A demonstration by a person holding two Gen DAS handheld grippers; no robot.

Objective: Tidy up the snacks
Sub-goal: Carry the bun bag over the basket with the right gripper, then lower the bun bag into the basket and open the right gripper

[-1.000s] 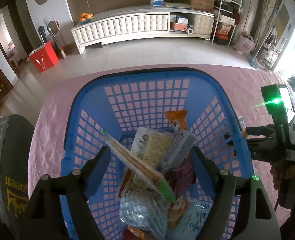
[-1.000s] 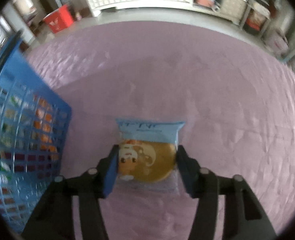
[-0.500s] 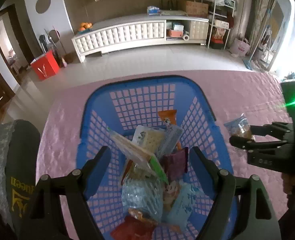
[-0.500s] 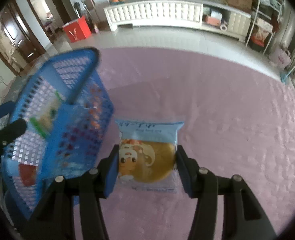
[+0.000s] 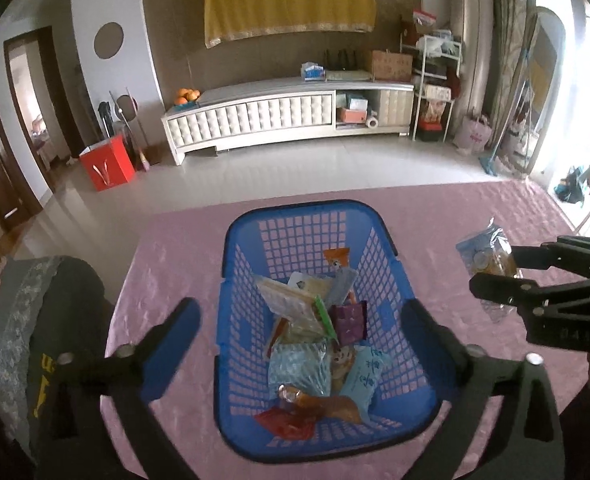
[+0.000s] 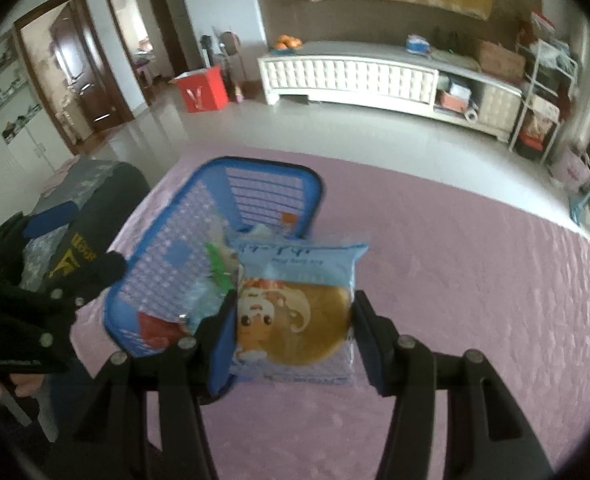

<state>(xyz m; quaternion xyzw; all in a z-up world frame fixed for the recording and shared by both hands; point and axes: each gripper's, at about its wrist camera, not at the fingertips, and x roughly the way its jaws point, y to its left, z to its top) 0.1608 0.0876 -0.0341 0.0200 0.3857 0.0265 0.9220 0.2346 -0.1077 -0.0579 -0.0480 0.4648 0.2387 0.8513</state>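
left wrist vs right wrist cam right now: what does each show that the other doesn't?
Left wrist only: straight down into the blue basket, with the purple packet and the red packet among the snacks; the left gripper opening, nothing between its jaws.

Right wrist only: the front of the blue cake packet, cartoon face visible, clamped by the right gripper; two doorways.

Both: basket, pink tablecloth, white cabinet, red box.

We see both grippers: left gripper (image 5: 301, 336) and right gripper (image 6: 295, 334) share black linkage arms, silver rivets, blue finger pads.
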